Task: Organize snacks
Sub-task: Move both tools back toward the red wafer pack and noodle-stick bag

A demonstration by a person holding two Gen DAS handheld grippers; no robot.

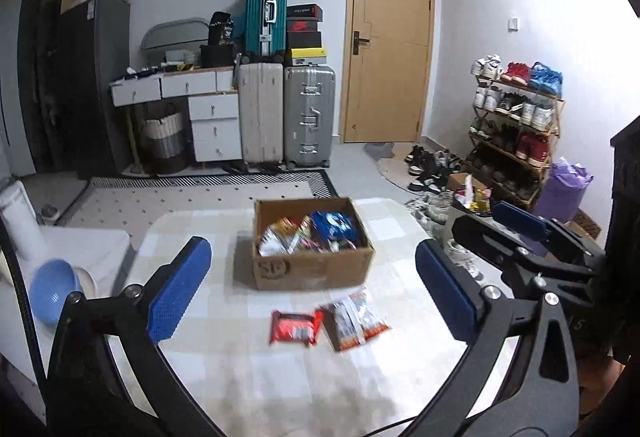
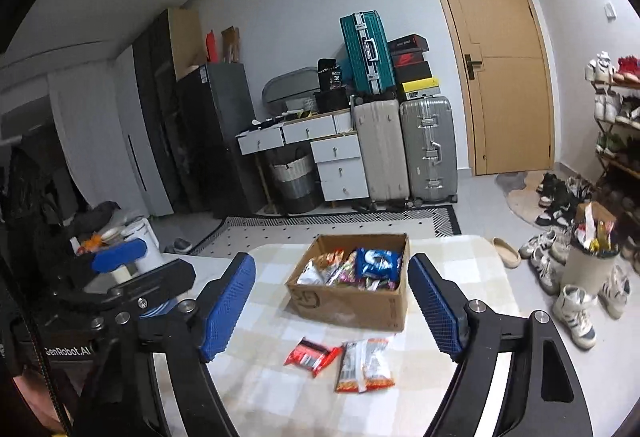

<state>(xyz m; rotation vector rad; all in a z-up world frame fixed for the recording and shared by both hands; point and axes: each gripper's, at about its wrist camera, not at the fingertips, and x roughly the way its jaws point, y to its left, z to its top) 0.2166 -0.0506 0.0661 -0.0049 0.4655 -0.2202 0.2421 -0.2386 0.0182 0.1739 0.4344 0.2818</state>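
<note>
Snack packets (image 1: 330, 323) flat on checked table (image 1: 224, 369), long axes toward cardboard box (image 1: 310, 271), both grippers' fingers wide, empty

Matt cardboard box (image 1: 312, 269) holds glossy plastic snack packets (image 1: 334, 227) (crinkled) — on a soft checked tablecloth (image 1: 224, 357).

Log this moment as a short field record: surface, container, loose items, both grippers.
surface: table with pale checked cloth
container: open brown cardboard box, filled with mixed snack packets, a blue packet on top
loose items: red snack packet and orange-and-white snack packet, side by side on the cloth in front of the box
left gripper: jaws open, nothing between them
right gripper: jaws open, nothing between them
</note>
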